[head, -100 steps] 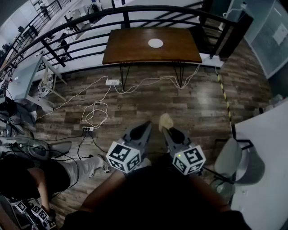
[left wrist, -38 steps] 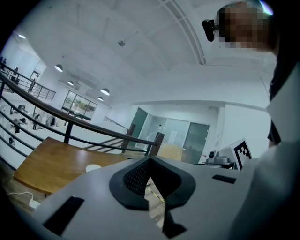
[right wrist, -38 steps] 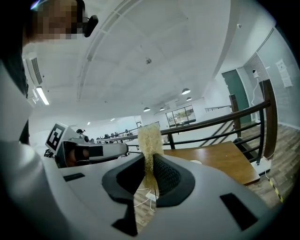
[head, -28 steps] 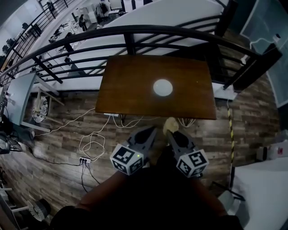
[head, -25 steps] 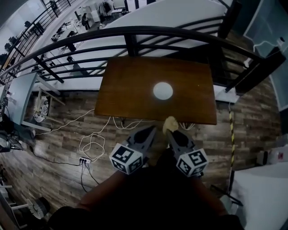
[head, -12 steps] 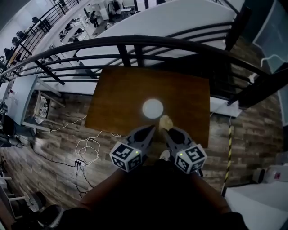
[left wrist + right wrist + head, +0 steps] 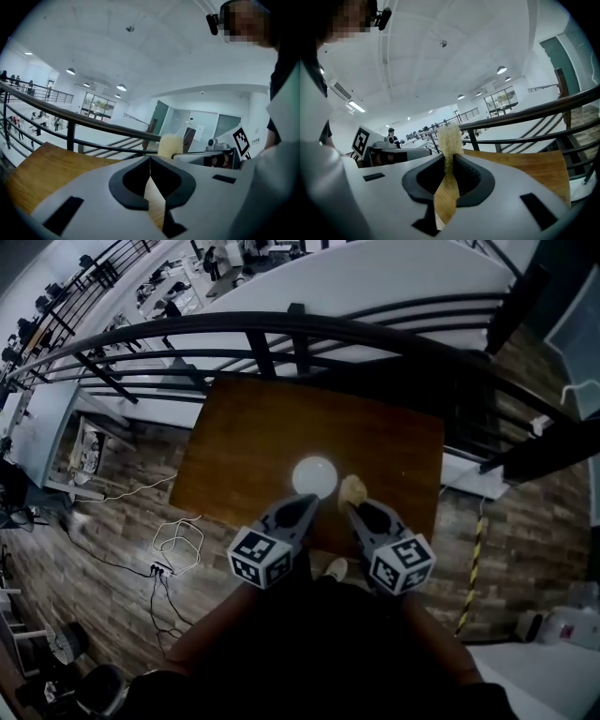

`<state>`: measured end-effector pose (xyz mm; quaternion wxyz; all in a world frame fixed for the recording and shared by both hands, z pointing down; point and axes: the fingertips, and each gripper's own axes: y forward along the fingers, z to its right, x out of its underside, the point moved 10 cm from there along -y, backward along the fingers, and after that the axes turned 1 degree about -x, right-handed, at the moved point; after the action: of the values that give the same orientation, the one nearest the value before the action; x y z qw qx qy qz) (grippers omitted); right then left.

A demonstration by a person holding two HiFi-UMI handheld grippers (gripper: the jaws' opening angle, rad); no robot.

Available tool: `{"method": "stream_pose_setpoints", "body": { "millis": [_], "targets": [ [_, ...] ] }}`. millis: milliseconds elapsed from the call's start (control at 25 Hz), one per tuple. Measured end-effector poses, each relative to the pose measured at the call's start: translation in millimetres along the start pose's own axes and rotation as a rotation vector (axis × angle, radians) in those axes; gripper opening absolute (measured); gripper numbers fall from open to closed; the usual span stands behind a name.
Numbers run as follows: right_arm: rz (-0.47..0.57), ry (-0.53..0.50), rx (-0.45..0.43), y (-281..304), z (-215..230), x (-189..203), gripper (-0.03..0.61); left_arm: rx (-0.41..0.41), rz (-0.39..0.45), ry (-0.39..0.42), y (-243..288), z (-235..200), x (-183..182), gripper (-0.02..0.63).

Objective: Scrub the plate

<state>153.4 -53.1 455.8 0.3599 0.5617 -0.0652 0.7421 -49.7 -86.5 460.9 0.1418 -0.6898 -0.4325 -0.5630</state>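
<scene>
Sponge (image 7: 352,488) was clamped in the right tool (image 7: 347,508), its free end kept forward, presumably for pressing onto the plate (image 7: 314,476), which lay on the tabletop (image 7: 253,446) just ahead of both tools; the left tool (image 7: 310,502) was closed on nothing. The plate was shown only by the head view, the pinch most plainly by the right gripper view.

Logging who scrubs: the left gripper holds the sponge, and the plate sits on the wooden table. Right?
No: the right gripper holds the sponge, as the right gripper view shows; the left gripper is shut, empty. The plate does sit on the wooden table.
</scene>
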Motion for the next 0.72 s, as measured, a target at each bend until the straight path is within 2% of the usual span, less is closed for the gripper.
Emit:
{"method": "stream_pose_setpoints", "body": {
  "millis": [120, 320, 440, 560, 720],
  "targets": [
    [-0.034, 0.001, 0.017, 24.0, 17.7, 3.8, 0.055, -0.009, -0.041, -0.017, 16.9, -30.2, 4.7, 0.011],
    [-0.105, 0.071, 0.061, 64.3, 46.1, 16.6, 0.055, -0.002, -0.127, -0.046, 47.7, -78.6, 20.0, 0.011],
    [-0.162, 0.1, 0.087, 94.9, 63.2, 24.0, 0.055, 0.033, -0.215, -0.07, 67.8, -114.1, 33.6, 0.012],
    [-0.249, 0.17, 0.124, 131.1, 85.6, 41.8, 0.055, 0.063, -0.318, -0.092, 85.5, -156.7, 49.3, 0.012],
    [-0.34, 0.233, 0.164, 165.3, 105.4, 63.5, 0.055, 0.064, -0.409, -0.11, 103.0, -199.3, 65.7, 0.012]
  ]
}}
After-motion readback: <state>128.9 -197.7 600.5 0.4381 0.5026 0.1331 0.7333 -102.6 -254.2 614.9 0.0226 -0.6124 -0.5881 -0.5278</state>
